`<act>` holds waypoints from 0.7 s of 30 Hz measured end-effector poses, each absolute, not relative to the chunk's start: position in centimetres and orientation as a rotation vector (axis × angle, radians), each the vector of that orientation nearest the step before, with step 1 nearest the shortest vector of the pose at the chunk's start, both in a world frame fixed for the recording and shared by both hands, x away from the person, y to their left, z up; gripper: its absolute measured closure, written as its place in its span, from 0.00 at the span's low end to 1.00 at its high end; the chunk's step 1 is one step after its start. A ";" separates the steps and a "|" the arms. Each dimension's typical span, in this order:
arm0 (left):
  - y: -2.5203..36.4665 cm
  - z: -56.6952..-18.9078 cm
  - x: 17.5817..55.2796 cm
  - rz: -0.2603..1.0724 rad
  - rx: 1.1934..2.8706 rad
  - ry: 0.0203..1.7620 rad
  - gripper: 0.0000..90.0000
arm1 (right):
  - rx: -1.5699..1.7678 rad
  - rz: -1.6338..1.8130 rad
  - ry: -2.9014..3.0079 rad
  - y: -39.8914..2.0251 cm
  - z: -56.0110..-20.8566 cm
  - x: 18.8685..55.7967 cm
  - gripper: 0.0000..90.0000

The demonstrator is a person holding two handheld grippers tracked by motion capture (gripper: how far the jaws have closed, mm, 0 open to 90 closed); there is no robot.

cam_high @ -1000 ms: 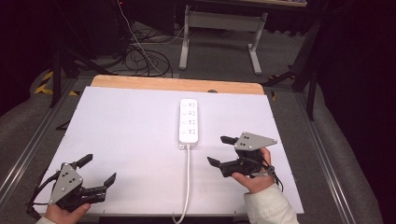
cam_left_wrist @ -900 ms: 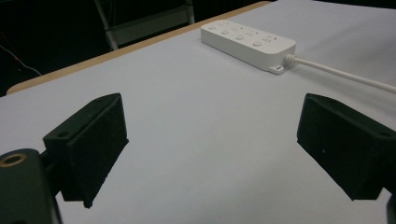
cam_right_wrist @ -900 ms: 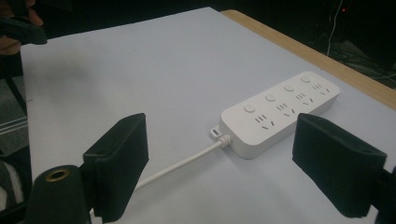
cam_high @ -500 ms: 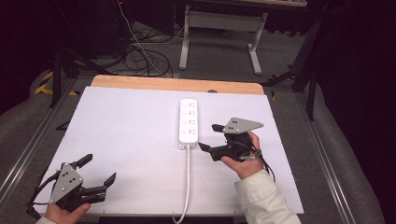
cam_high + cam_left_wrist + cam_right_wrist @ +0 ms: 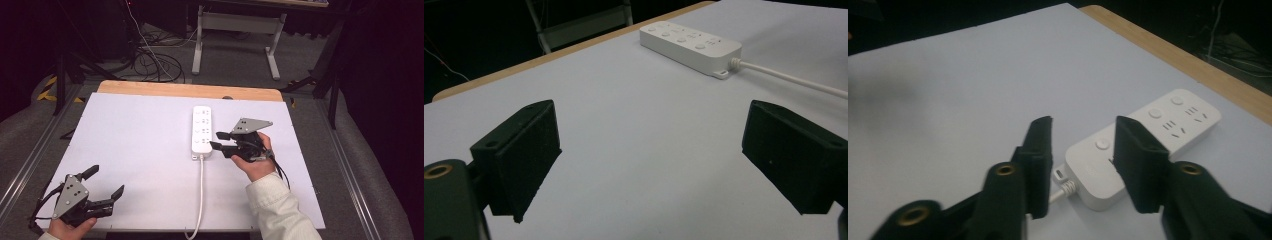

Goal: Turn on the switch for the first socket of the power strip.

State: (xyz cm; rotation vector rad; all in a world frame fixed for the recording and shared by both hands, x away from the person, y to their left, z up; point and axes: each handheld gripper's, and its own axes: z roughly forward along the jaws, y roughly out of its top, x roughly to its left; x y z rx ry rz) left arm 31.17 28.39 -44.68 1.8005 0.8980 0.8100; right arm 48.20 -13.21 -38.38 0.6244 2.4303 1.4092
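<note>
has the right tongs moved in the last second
Yes. In the high view the right tongs have shifted left toward the power strip, which lies where it was; their jaws now reach its cord end, open.

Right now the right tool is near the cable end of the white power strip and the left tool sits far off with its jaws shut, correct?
Not quite. The left tool has its jaws wide apart, as the left gripper view shows. The rest holds: the right tool is near the cable end of the white power strip, and the left tool sits far off.
</note>
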 end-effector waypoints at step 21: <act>28.4 -44.7 31.2 0.808 1.799 0.900 0.10 | 0.699 1.431 2.412 -9.9 -41.3 51.7 1.00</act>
